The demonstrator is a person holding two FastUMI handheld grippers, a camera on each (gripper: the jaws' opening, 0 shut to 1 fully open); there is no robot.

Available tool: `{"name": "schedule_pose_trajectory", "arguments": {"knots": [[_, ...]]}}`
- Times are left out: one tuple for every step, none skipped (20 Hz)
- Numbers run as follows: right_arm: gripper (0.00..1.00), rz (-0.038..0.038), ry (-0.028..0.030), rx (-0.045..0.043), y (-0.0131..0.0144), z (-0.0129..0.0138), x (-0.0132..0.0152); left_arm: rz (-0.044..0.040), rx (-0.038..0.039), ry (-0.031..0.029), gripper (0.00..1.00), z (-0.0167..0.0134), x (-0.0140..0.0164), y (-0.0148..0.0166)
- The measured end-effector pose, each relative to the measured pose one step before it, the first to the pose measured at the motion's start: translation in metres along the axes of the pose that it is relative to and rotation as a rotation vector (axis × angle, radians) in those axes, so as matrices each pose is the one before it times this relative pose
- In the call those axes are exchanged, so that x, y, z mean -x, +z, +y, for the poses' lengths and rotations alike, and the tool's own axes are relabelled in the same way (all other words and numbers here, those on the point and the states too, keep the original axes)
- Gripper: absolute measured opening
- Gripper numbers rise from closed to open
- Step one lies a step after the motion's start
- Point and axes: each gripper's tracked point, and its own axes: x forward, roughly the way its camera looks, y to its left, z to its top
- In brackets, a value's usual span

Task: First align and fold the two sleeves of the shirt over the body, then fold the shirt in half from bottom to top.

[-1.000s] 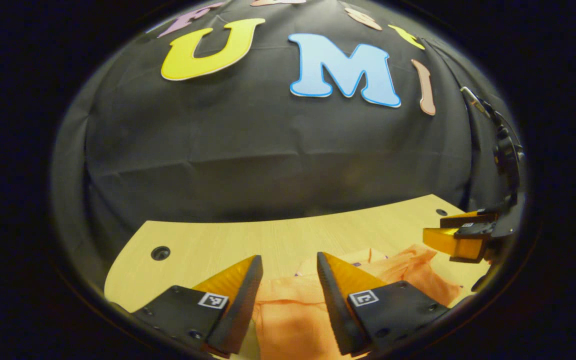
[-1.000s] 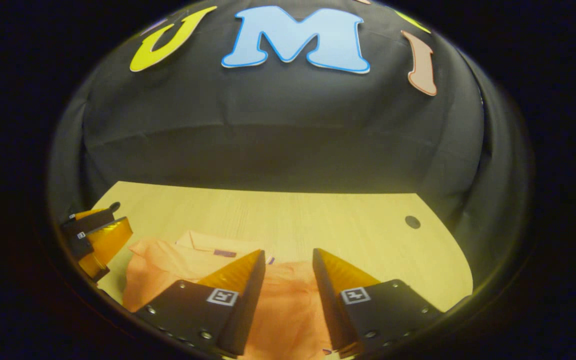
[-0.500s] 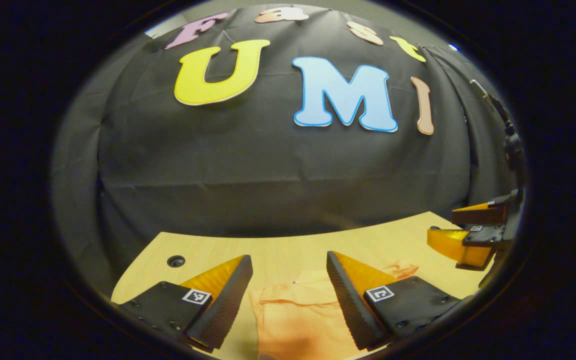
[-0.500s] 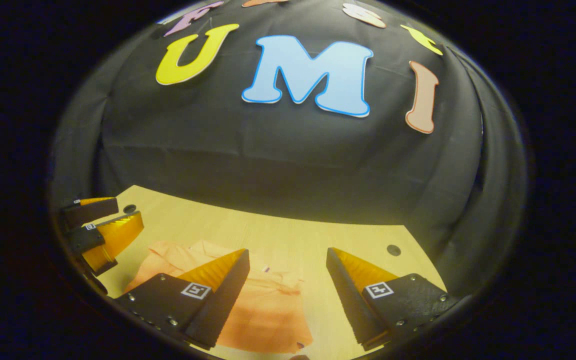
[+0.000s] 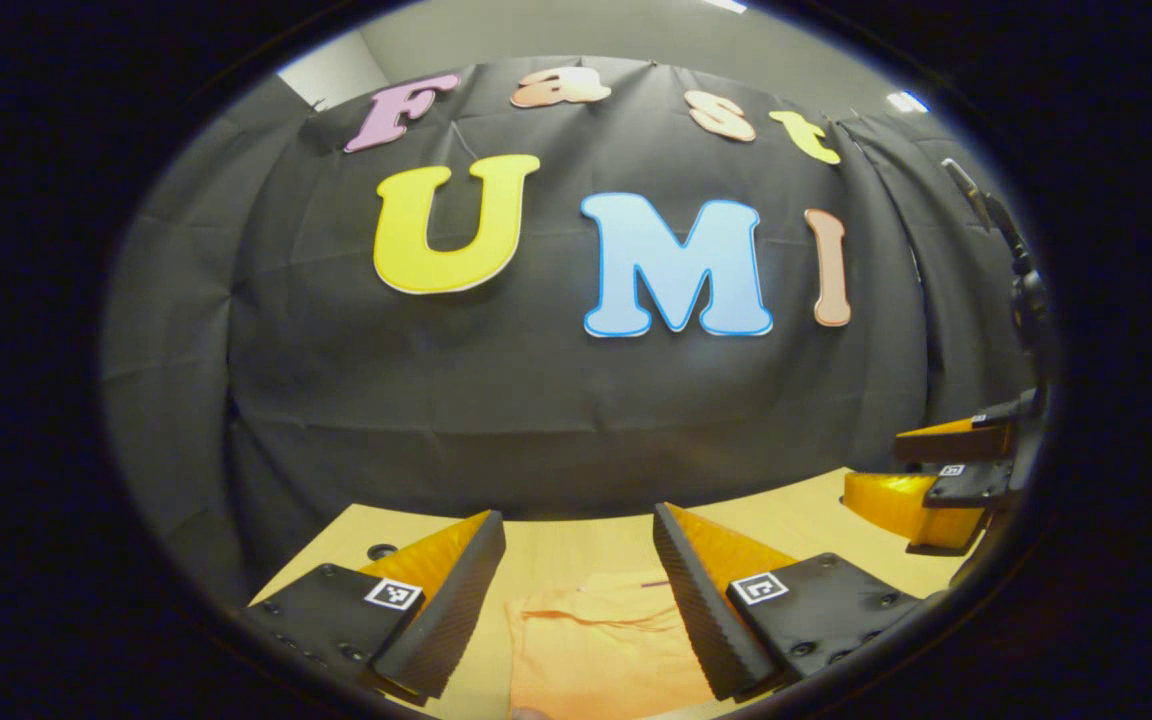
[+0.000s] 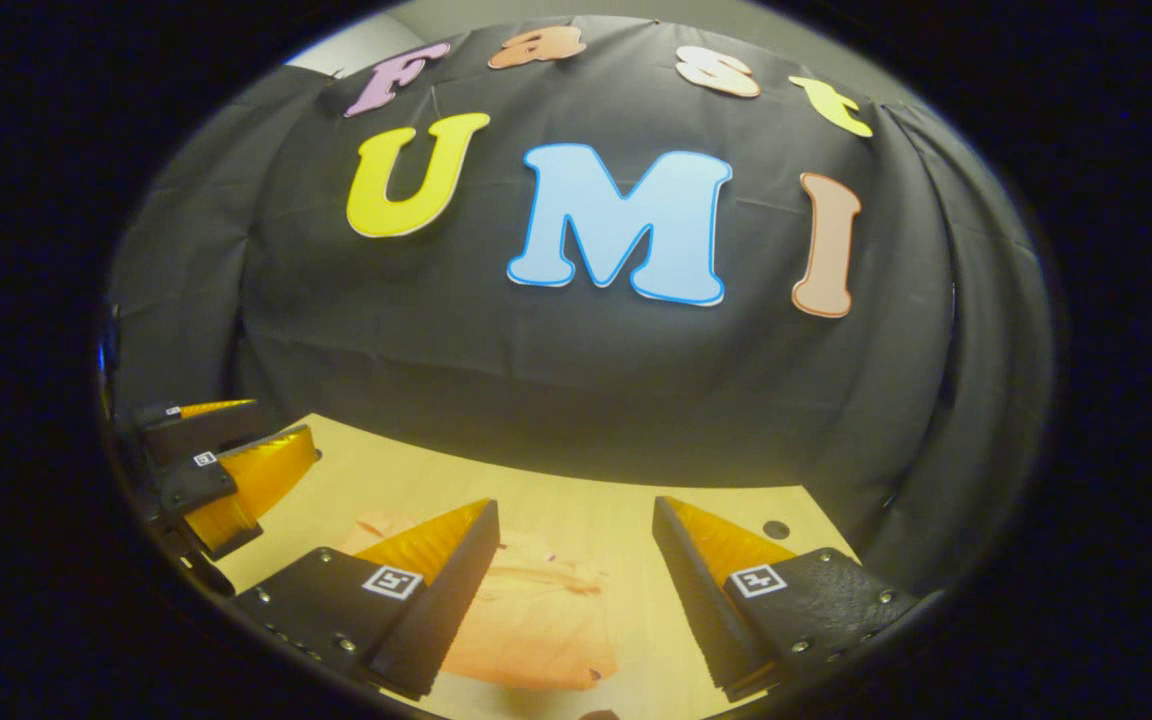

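Observation:
An orange shirt [image 5: 591,645] lies folded flat on the wooden table [image 5: 806,520], low in the left gripper view between and below my fingers. My left gripper [image 5: 579,530] is open, held above the table with nothing between its fingers. The same shirt [image 6: 536,620] lies low in the right gripper view, under the left finger. My right gripper [image 6: 576,515] is open too, raised above the shirt and empty. Each gripper also appears from the side in the other view: the right gripper [image 5: 936,480] at the right edge, the left gripper [image 6: 226,465] at the left edge.
The light wooden table [image 6: 586,490] ends at the black cloth wall behind it. A round cable hole [image 6: 777,529] sits near its far right corner, another hole [image 5: 381,551] near the far left corner.
Both grippers have lifted and tilted upward, away from the shirt. Their fingers spread a little wider. More wall and less shirt are in both views.

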Motion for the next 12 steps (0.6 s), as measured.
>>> {"name": "schedule_pose_trajectory", "arguments": {"knots": [[0.96, -0.01464, 0.0061, 0.00245, 0.00406, -0.001, 0.00911, -0.00617, 0.00456, 0.00739, 0.96, -0.00187, 0.00775, 0.00353], [0.96, -0.01403, 0.00418, 0.00435, 0.00317, -0.00195, 0.00798, -0.00601, 0.00385, 0.0069, 0.96, -0.00254, 0.00848, 0.00423], [0.96, -0.01236, 0.00428, 0.0041, 0.00269, -0.0015, 0.0085, -0.00677, 0.00312, 0.00839, 0.96, -0.00245, 0.0097, 0.00507], [0.96, -0.01135, 0.00669, 0.00246, 0.00179, -0.00162, 0.00926, -0.00669, 0.00279, 0.008, 0.96, -0.00223, 0.00845, 0.00399], [0.96, -0.01211, 0.00736, 0.00162, 0.00238, -0.00061, 0.00954, -0.00657, 0.00183, 0.00929, 0.96, -0.00248, 0.00993, 0.00258], [0.96, -0.01032, 0.00569, 0.00253, 0.00108, -0.00098, 0.00878, -0.0078, 0.00095, 0.00761, 0.96, -0.00222, 0.00953, 0.00307], [0.96, -0.00864, 0.00446, 0.00034, 0.00093, -0.00141, 0.01065, -0.00493, 0.00065, 0.00634, 0.96, -0.00318, 0.01102, 0.00247], [0.96, -0.00722, 0.008, -0.00109, 0.00096, -0.00032, 0.00968, -0.00167, 0.00058, 0.00521, 0.96, -0.00315, 0.00859, 0.00088], [0.96, -0.00377, 0.00734, -0.00231, 0.00031, -0.00059, 0.01127, -0.00045, 0.00222, 0.00347, 0.96, -0.0033, 0.00874, 0.00032], [0.96, -0.00661, 0.00539, -0.00219, 0.00047, -0.00113, 0.01032, 0.00171, 0.0009, 0.00227, 0.96, -0.0036, 0.01014, 0.00101], [0.96, -0.01113, -0.00142, -0.00317, 0.0022, -0.00183, 0.01031, 0.00152, -0.00045, 0.00121, 0.96, -0.00341, 0.00987, 0.00003], [0.96, -0.01016, -0.00343, -0.00238, 0.0012, -0.00188, 0.00857, 0.00064, -0.00106, 0.00036, 0.96, -0.00278, 0.00786, 0.00098]]}}
